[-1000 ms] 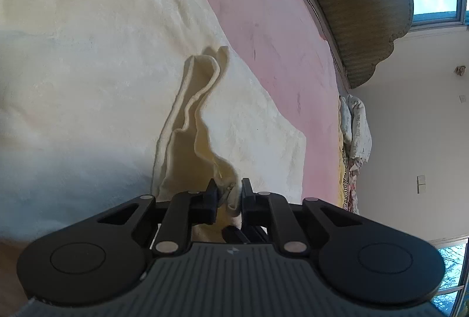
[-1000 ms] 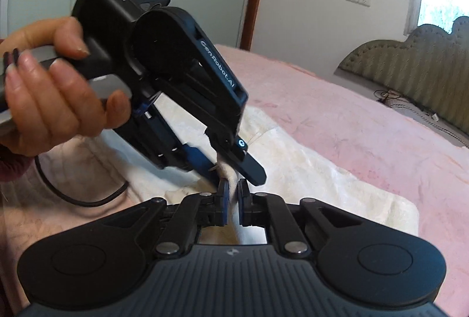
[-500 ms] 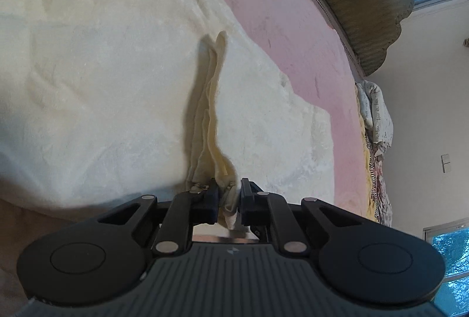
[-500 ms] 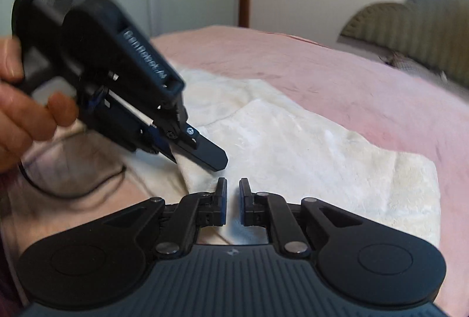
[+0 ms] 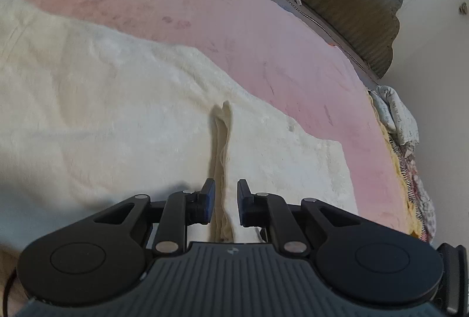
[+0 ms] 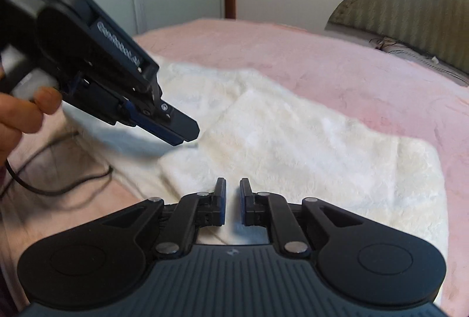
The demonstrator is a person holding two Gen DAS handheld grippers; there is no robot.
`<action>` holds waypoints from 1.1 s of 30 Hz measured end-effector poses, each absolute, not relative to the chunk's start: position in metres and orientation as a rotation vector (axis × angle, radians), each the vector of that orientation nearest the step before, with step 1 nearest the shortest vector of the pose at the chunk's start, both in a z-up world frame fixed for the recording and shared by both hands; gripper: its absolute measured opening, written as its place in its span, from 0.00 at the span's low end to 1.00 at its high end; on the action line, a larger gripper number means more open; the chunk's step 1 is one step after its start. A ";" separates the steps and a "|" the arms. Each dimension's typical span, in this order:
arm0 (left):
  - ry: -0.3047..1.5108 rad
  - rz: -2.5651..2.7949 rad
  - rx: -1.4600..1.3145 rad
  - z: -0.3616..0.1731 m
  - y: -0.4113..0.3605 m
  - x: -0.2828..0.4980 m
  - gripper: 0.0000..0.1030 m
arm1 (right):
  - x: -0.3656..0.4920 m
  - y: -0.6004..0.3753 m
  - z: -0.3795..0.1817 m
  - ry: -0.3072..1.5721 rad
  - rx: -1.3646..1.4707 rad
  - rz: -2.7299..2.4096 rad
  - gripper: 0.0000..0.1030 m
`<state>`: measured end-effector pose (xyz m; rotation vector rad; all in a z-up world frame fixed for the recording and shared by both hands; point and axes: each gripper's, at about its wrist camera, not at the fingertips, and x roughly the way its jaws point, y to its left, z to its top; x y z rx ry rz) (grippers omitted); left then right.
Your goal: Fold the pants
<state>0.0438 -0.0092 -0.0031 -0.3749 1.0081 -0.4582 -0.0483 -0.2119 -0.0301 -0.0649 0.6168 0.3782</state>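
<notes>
The cream fluffy pants [image 5: 117, 117] lie folded flat on the pink bed; they also show in the right wrist view [image 6: 307, 141]. A thin raised fold of the fabric [image 5: 222, 147] runs up between the jaws of my left gripper [image 5: 225, 193], which stand a little apart and do not pinch it. In the right wrist view the left gripper [image 6: 184, 135] hovers just above the pants' left edge, held by a hand. My right gripper [image 6: 232, 196] is slightly open and empty above the near edge of the pants.
The pink bedspread [image 5: 234, 23] extends beyond the pants. A padded olive headboard [image 6: 410, 23] stands at the back. A black cable [image 6: 58, 185] lies at the left. Patterned bedding [image 5: 404, 141] hangs at the bed's right side.
My left gripper has opened and let go of the fabric fold, which now lies lower. My right gripper has drawn back from the left one, with its jaws slightly wider.
</notes>
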 end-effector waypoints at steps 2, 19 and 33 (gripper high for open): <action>0.981 -0.431 -0.295 -0.002 -0.019 0.049 0.20 | -0.048 -0.208 -0.029 0.621 -0.041 0.416 0.09; 0.882 -0.250 -0.068 -0.004 -0.004 0.036 0.49 | -0.037 -0.223 -0.036 0.649 0.093 0.297 0.10; 0.835 -0.069 -0.023 -0.001 0.047 0.030 0.69 | -0.030 -0.234 -0.041 0.630 0.160 0.189 0.25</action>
